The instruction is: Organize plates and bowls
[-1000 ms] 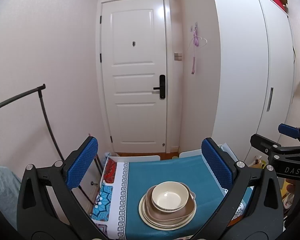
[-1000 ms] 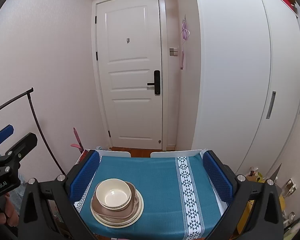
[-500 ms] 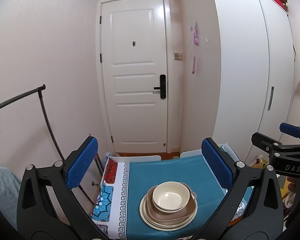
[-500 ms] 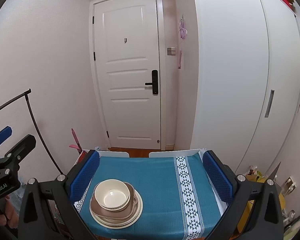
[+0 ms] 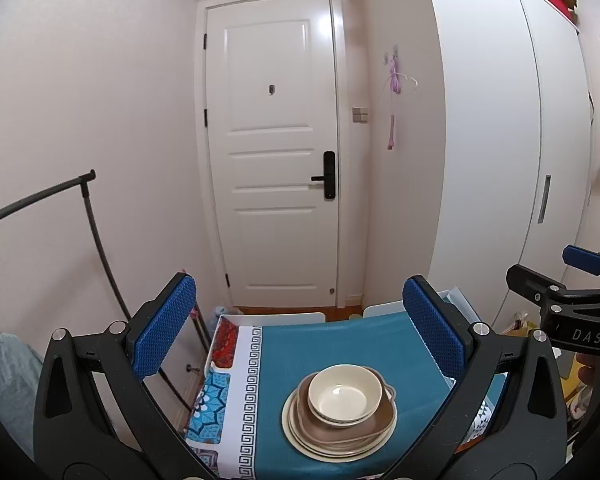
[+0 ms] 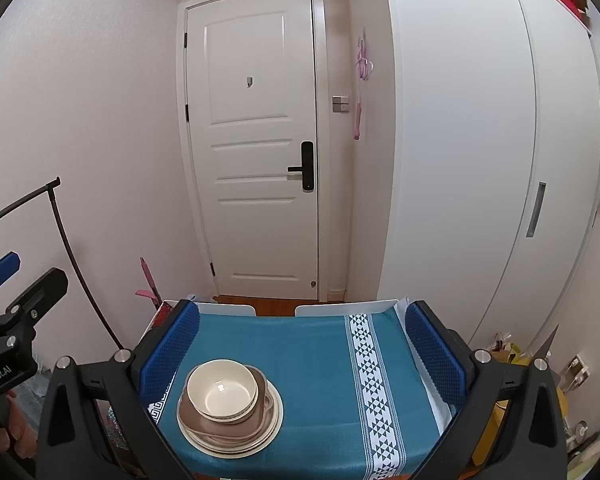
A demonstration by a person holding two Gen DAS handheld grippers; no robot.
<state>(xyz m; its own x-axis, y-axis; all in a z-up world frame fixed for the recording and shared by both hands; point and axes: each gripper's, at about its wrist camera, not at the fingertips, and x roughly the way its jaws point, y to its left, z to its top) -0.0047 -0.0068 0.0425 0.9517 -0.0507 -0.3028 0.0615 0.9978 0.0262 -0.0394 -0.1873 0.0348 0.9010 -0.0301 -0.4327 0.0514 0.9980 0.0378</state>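
A cream bowl [image 5: 345, 395] sits on top of a stack: a brown square dish [image 5: 374, 426] under it, on round cream plates [image 5: 296, 436]. The stack stands on a teal tablecloth [image 5: 340, 344]. In the right wrist view the bowl [image 6: 222, 390], brown dish [image 6: 190, 412] and plates [image 6: 274, 424] lie at the cloth's left. My left gripper [image 5: 300, 332] is open and empty, held above and short of the stack. My right gripper [image 6: 300, 344] is open and empty, above the cloth to the right of the stack.
A white door [image 5: 274, 160] stands behind the small table. White wardrobes [image 6: 480, 160] fill the right side. A black clothes rail [image 5: 88, 216] stands at the left. The table's patterned left edge [image 5: 224, 360] and white-triangle band [image 6: 374, 380] mark the cloth's sides.
Both grippers stay open and nearly still. The right wrist view has shifted slightly, so the stack sits a little further right in it. The dishes have not moved.
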